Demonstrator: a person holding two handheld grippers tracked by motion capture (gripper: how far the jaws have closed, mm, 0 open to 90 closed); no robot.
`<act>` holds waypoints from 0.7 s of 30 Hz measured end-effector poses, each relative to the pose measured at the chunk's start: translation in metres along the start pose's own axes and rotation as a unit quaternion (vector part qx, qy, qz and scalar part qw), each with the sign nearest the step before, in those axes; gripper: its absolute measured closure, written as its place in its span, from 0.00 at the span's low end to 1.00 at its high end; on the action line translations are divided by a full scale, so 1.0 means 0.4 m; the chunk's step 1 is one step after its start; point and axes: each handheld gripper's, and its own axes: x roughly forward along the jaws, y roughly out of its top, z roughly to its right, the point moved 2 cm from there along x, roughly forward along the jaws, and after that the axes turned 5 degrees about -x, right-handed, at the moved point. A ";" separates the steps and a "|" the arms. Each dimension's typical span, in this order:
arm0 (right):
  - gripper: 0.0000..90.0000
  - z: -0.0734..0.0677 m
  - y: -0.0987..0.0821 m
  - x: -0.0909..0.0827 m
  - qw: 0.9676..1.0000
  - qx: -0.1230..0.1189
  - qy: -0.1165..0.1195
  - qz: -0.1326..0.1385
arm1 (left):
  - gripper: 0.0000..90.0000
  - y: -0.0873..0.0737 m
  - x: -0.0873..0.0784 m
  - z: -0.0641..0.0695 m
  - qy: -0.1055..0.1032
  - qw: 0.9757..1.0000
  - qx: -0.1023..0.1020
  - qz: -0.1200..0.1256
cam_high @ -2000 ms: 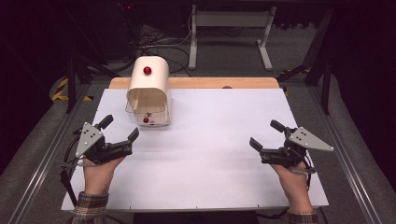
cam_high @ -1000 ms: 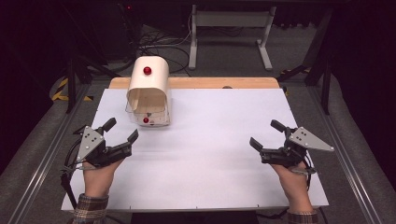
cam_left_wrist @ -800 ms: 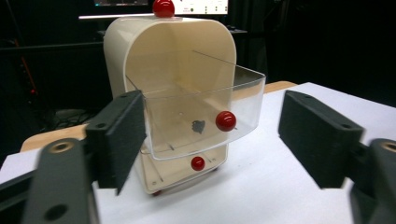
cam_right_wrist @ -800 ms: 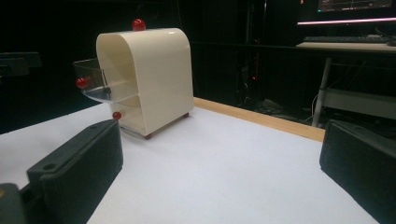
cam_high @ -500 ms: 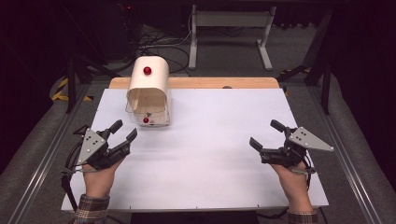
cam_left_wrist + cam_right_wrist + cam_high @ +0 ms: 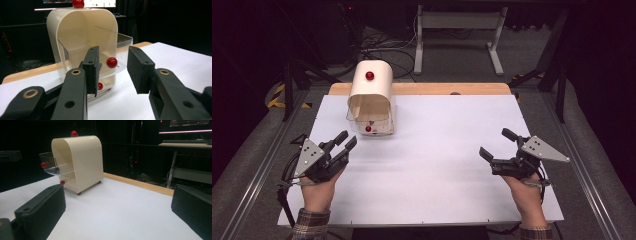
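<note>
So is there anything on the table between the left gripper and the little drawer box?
No. In the high view, just bare white table lies between the left gripper and the cream drawer box.

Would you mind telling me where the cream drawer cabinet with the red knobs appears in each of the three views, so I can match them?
High view: the cream drawer cabinet stands at the table's far left, beyond the left tool.
Left gripper view: upper centre-left, seen behind the jaws, clear upper drawer pulled out.
Right gripper view: upper left, side-on.
Shared landmark: the red knob on top.
</note>
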 end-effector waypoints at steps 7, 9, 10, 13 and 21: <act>0.00 0.000 0.001 -0.001 1.000 -0.001 0.001 0.001 | 0.76 0.000 0.000 0.001 0.001 1.000 -0.004 0.002; 0.00 0.000 0.001 -0.001 1.000 -0.001 0.000 0.001 | 0.78 -0.001 0.000 0.002 0.000 1.000 -0.007 0.001; 0.00 0.000 0.001 -0.001 1.000 -0.001 0.001 0.001 | 0.79 -0.001 0.000 0.003 -0.001 1.000 -0.009 0.002; 0.00 0.000 0.002 -0.002 1.000 -0.002 0.000 0.002 | 0.83 -0.003 0.002 0.006 -0.002 1.000 -0.009 0.002; 0.00 0.001 0.004 -0.004 1.000 0.000 -0.001 0.004 | 0.91 -0.009 0.006 0.011 -0.001 1.000 -0.004 0.001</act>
